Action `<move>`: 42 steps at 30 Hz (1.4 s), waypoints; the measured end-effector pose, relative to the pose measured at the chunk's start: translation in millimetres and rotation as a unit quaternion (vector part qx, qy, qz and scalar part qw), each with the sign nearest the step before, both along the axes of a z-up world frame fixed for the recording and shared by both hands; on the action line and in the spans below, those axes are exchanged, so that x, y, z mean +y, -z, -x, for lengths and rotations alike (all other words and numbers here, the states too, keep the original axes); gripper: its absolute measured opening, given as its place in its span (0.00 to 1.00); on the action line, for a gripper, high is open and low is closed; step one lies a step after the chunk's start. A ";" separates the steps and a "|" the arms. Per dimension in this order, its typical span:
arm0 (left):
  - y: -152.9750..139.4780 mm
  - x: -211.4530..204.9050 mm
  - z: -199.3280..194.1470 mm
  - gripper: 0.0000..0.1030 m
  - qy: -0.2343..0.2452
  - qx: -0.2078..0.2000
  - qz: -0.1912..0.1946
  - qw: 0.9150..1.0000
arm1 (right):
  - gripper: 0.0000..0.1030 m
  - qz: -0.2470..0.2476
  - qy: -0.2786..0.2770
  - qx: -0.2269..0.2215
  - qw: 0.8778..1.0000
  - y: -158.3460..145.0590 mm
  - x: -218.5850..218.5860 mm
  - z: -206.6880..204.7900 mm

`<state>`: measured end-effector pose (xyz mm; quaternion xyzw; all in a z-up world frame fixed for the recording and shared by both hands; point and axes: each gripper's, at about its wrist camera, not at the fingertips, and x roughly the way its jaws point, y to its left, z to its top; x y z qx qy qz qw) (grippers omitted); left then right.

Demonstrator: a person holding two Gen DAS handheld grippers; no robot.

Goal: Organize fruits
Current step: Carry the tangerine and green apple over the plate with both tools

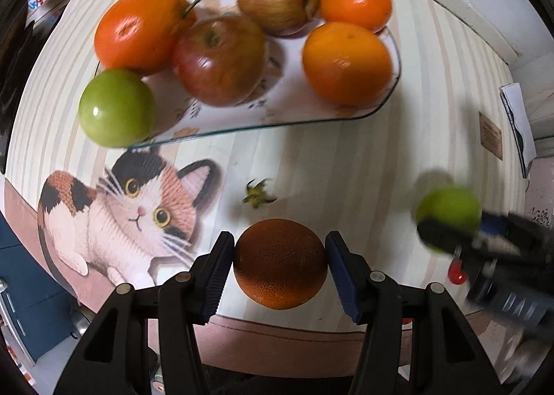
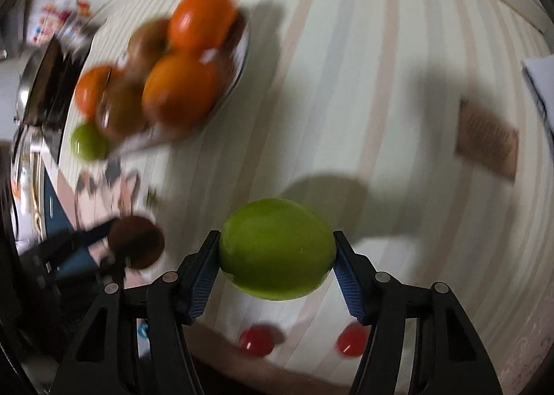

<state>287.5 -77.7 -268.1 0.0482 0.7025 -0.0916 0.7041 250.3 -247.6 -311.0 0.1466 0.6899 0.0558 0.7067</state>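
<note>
The left gripper (image 1: 279, 265) is clamped on a dark orange (image 1: 279, 263) with a pebbled rind; both ribbed blue pads (image 1: 217, 277) press its sides at the lower centre of the left wrist view. The right gripper (image 2: 277, 253) is clamped on a smooth, glossy green apple (image 2: 277, 253), held between its pads at the lower centre of the right wrist view, with its shadow cast on the table behind it.

A clear glass tray (image 1: 387, 97) with rounded corners occupies the upper half of the left wrist view. It carries three glossy oranges, two streaked red-brown apples (image 1: 218, 60) and a second green apple (image 1: 116, 107) at its lower left edge.

The table (image 1: 346, 166) has a pale striped surface with a printed cat (image 1: 128, 211) at the lower left. A dry green stem cap (image 1: 258, 194) lies between the tray and the held orange. Bare striped surface lies between the tray's near rim and the two grippers. Two small red balls (image 2: 256, 339) lie near the table's front edge in the right wrist view. A brown card (image 2: 486, 140) sits at the right.
</note>
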 end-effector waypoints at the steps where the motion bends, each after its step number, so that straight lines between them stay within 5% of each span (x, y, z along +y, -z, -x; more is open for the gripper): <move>1: 2.4 3.9 0.9 0.51 -0.001 0.002 -0.001 1.000 | 0.63 0.004 -0.003 0.001 1.000 2.0 4.2 3.9; 20: 2.3 -5.9 16.6 0.51 0.000 -0.009 0.001 1.000 | 0.63 0.030 -0.003 -0.003 1.000 8.3 13.2 9.7; 28: -43.4 8.2 10.8 0.51 -0.008 -0.047 0.038 0.998 | 0.63 -0.012 0.018 -0.021 1.000 -17.9 5.8 -10.0; 35: -108.9 25.1 -39.4 0.51 -0.018 -0.087 0.077 0.993 | 0.63 -0.037 0.020 -0.077 0.996 -67.8 11.4 -53.3; 42: -125.4 23.1 -129.9 0.51 0.006 -0.093 0.046 0.995 | 0.63 -0.017 -0.004 -0.109 0.994 -82.1 38.0 -116.4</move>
